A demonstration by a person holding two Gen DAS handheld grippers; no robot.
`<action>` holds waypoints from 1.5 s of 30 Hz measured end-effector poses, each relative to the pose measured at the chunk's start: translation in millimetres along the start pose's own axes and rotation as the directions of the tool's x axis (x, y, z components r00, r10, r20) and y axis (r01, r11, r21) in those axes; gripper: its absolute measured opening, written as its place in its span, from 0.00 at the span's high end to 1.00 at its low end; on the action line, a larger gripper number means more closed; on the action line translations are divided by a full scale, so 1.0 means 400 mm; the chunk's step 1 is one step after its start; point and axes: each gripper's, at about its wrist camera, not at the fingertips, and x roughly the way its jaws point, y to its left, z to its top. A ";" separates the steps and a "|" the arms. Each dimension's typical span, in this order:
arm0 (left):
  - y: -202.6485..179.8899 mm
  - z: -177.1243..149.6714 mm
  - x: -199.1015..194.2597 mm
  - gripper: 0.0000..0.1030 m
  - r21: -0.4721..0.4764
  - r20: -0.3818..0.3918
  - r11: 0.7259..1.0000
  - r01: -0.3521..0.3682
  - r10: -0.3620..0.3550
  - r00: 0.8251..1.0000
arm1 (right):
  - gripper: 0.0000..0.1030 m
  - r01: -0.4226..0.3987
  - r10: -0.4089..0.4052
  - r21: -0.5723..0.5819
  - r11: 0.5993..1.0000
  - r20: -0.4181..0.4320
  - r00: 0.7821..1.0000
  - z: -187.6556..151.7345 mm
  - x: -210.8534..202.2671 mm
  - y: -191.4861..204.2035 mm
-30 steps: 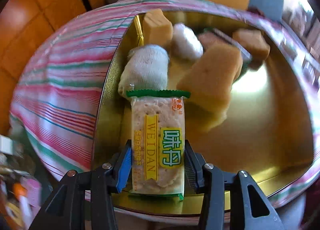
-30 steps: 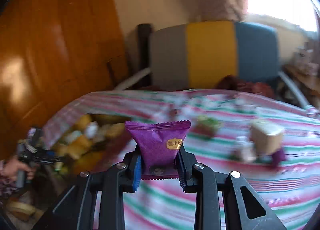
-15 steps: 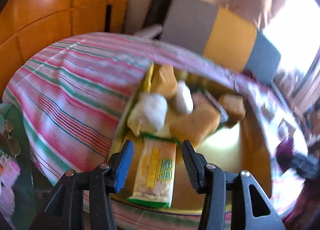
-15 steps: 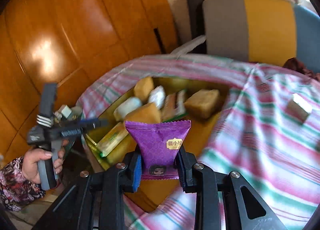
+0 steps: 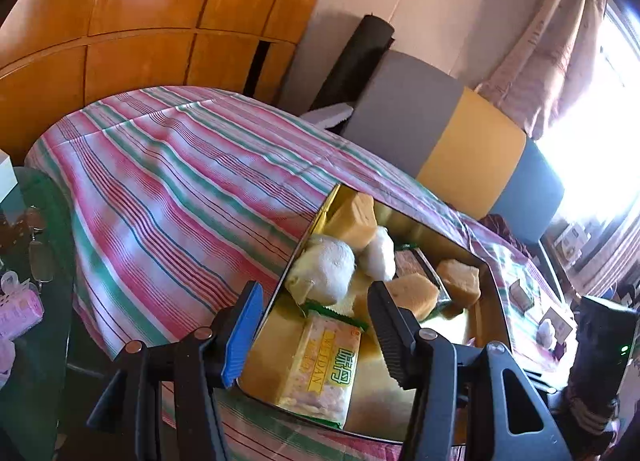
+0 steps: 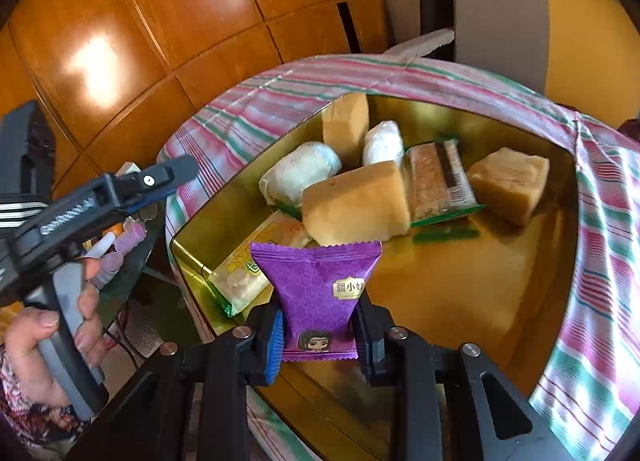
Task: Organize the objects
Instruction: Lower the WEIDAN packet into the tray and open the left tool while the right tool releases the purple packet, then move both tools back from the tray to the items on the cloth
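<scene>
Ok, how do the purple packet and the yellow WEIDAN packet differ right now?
The purple packet is clamped upright in the right hand-held gripper, above the gold tin; the yellow WEIDAN packet lies flat in the tin, touching neither pad of the left hand-held gripper, whose jaws have just been opening. Purple is opaque and short; WEIDAN is long and see-through. Both are sealed snacks.
</scene>
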 end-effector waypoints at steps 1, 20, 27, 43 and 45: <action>0.001 0.002 0.001 0.46 -0.001 -0.002 1.000 -0.001 0.001 1.000 | 0.70 -0.006 0.006 -0.001 1.000 -0.009 1.000 0.001 0.012 0.006; -0.005 -0.012 0.004 0.46 -0.006 -0.004 1.000 0.002 -0.002 1.000 | 0.44 -0.029 0.028 0.053 0.998 0.019 0.999 -0.019 0.002 0.034; -0.038 -0.037 0.014 0.46 0.028 -0.037 0.999 0.031 -0.030 0.999 | 0.42 -0.013 0.008 0.070 0.997 0.067 0.998 -0.016 -0.068 0.013; -0.148 -0.096 0.008 0.46 0.162 -0.087 0.980 0.117 -0.104 0.991 | 0.39 0.128 -0.153 0.201 0.971 0.115 0.982 -0.068 -0.212 -0.168; -0.159 -0.103 0.006 0.46 0.167 -0.092 0.978 0.124 -0.109 0.990 | 0.39 0.139 -0.168 0.219 0.966 0.116 0.979 -0.081 -0.226 -0.191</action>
